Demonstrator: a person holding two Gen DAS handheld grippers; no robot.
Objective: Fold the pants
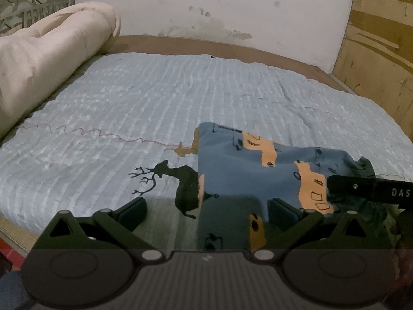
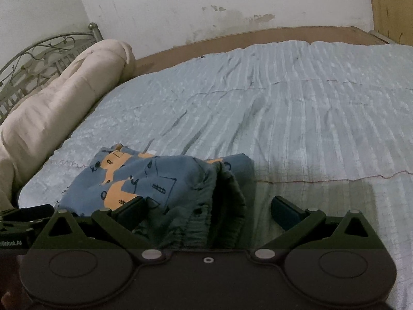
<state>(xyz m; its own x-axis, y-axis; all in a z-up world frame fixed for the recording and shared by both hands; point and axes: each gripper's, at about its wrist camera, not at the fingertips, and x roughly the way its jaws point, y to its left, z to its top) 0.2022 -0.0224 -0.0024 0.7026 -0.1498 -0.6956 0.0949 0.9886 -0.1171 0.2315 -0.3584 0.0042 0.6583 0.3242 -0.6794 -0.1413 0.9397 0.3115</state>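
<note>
The blue pants (image 1: 245,170) with orange patches and black drawings lie bunched on the light blue bedspread (image 1: 129,98). My left gripper (image 1: 206,209) is open, its jaws wide apart over the near edge of the pants. The right gripper's black finger (image 1: 361,187) shows at the right, by the dark waistband. In the right wrist view the pants (image 2: 160,178) lie close in front, with the gathered waistband (image 2: 214,206) between the fingers of my open right gripper (image 2: 209,209). The left gripper (image 2: 23,219) shows at the far left.
A rolled beige duvet (image 1: 44,59) lies along the left side by a metal headboard (image 2: 38,54). A black deer print (image 1: 170,180) marks the bedspread next to the pants. A white wall (image 1: 206,7) stands behind, and a wooden panel (image 1: 382,51) at the right.
</note>
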